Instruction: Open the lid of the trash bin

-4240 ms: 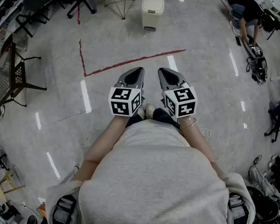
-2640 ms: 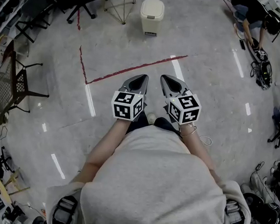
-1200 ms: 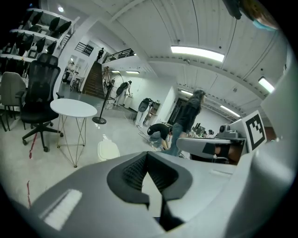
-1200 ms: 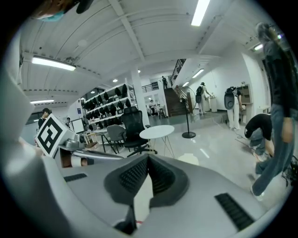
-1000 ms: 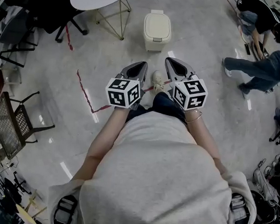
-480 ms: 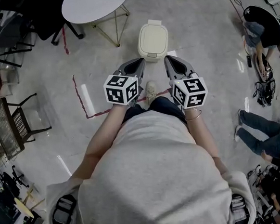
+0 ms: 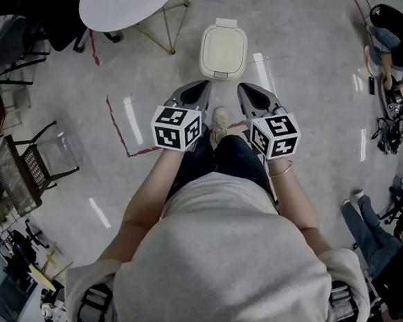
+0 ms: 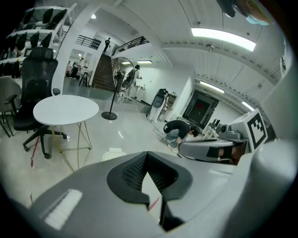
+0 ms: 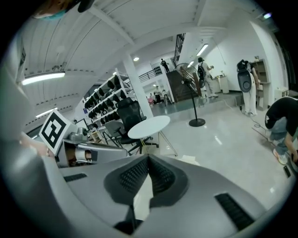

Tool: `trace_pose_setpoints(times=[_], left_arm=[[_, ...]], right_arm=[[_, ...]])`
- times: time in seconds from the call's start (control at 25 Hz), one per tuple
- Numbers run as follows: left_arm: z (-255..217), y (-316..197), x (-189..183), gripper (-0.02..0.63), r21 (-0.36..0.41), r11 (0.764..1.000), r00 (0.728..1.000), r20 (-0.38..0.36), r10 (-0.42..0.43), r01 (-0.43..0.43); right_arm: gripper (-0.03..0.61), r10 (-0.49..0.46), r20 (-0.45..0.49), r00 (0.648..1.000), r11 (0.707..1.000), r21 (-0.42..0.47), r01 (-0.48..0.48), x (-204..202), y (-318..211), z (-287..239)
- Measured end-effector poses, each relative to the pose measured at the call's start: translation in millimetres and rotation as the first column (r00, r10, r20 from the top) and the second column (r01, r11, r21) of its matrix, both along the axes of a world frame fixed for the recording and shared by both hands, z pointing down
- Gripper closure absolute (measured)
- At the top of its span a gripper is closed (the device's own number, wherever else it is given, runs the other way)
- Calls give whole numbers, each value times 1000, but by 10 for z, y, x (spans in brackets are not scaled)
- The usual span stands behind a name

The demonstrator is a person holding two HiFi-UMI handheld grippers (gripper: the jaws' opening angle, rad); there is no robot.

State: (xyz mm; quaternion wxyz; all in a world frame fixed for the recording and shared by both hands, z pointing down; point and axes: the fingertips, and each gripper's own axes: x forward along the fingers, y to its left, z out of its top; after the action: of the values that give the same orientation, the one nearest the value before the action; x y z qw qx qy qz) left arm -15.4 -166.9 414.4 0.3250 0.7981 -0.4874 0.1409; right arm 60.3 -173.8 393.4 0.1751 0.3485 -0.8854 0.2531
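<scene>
- The left tool (image 7: 199, 88) is held out at waist height in front of the person. Its jaws are pressed together at the tips, with nothing between them.
- The right tool (image 7: 246, 91) sits just beside it at the same height. Its jaws are likewise closed and empty.
- A pale shoe (image 7: 220, 117) shows between and below the two tools, stepping forward onto the floor (image 7: 298, 74).
- The trash bin (image 7: 223, 51), small and cream-coloured, stands on the floor at upper centre of the head view, just beyond the tool tips. Its lid (image 7: 224, 44) lies flat and shut.
- A red tape line (image 7: 117, 126) runs across the floor at centre left.
- Neither tool touches the bin, so this looks like the approach, with the opening not yet begun.
- To do it well, I would judge that one tool should drop to the lid's near edge. Its jaws should part enough to catch the rim, then lift in an arc towards the far side.
- The bin looks light, so a slow lift, perhaps with the other tool steadying the body, would keep it from tipping.
</scene>
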Motion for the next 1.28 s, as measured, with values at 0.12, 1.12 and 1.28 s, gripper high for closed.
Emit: trace_pose_setpoints(times=[0.12,1.12,1.28], left_arm=[[153,-77,-47,604,-26,1000,999,37,13,-12],[1495,-264,-141,604,-234,965,990,-112,91,-116],[1810,-243,-259,604,-247,967,997,-54,51,-63]], right_arm=[[571,-4,-6,1000,1000,-21,4,-47,-119,113],[571,114,-70,991,955,-266,-128,-362,-255,1636],[571,110,-75,991,951,-283,-127,-387,-237,1869]])
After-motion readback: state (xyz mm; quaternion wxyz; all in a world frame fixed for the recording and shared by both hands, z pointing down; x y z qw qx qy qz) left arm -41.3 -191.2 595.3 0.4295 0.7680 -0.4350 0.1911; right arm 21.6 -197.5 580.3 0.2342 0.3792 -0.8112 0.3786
